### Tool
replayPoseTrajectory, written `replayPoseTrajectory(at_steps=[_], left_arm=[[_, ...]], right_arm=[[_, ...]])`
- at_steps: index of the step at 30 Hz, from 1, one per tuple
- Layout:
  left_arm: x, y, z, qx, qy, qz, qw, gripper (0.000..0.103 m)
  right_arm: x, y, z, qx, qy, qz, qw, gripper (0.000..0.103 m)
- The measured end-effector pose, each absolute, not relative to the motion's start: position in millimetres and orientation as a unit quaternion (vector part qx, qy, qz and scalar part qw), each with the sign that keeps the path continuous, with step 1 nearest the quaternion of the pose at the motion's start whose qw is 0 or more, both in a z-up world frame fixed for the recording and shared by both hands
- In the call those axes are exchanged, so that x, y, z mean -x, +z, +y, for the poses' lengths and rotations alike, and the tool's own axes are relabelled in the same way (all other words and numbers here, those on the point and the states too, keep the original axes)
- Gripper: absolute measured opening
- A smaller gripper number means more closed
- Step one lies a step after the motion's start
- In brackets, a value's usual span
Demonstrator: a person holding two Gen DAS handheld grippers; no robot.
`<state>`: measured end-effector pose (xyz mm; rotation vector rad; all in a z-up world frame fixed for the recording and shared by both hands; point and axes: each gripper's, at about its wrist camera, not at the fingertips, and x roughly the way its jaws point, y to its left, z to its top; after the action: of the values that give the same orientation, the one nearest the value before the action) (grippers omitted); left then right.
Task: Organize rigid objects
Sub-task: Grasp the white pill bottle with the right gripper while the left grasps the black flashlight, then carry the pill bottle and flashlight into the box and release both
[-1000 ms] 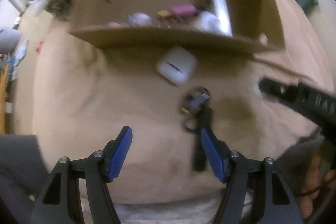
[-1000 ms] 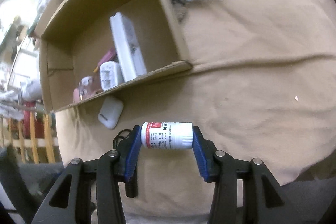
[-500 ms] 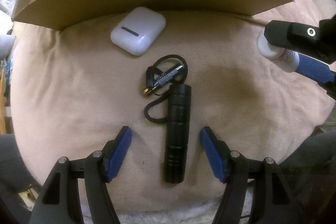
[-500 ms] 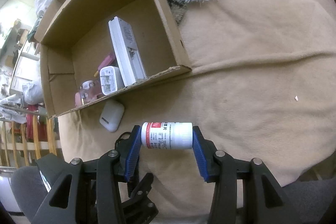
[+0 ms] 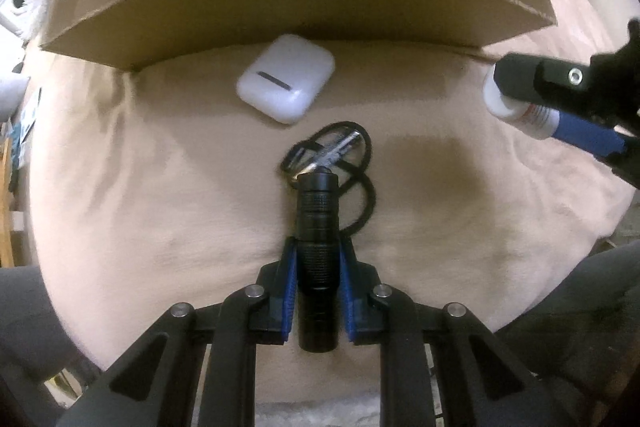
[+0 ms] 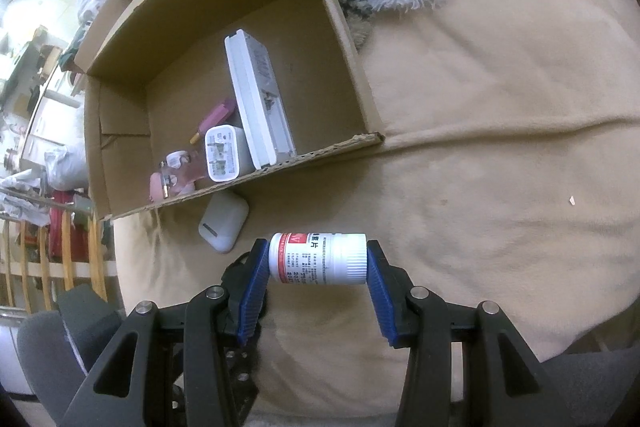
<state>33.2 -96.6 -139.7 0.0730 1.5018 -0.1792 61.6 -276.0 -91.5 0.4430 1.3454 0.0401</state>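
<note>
1. Black flashlight [image 5: 319,247]: ribbed cylinder lying lengthwise on the tan blanket, clamped between blue pads.
2. White pill bottle [image 6: 318,258]: red-and-white label, held sideways, cap to the right.
3. White earbud case [image 5: 286,78]: flat beside the cardboard box [image 6: 340,39].
4. Battery [image 5: 334,151]: inside a black cord loop.

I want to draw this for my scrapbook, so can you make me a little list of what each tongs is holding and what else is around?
Left tongs: shut on black ribbed metal flashlight
Right tongs: shut on white plastic pill bottle with red label
On beige blanket: white rounded earbud case
Beyond the flashlight tip: small battery inside a black cord loop
Brown cardboard box: holds white charger plug and other items
</note>
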Motion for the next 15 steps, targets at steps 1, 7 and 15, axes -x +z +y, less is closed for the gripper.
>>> replayPoseTrajectory(at_steps=[1,7,15], left_arm=[[-34,-137,-93,-0.032,-0.079,0.679,0.730,0.017],[-40,-93,-71,-0.024,-0.066,0.634,0.770,0.017],[-59,-22,-37,0.000,-0.033,0.563,0.826,0.017]], right_arm=[[-61,-91,-276,-0.202,0.020,0.617,0.760,0.050],[-60,-84,-272,-0.204,0.031,0.608,0.766,0.050],[-58,-63,-263,-0.204,0.047,0.580,0.787,0.050]])
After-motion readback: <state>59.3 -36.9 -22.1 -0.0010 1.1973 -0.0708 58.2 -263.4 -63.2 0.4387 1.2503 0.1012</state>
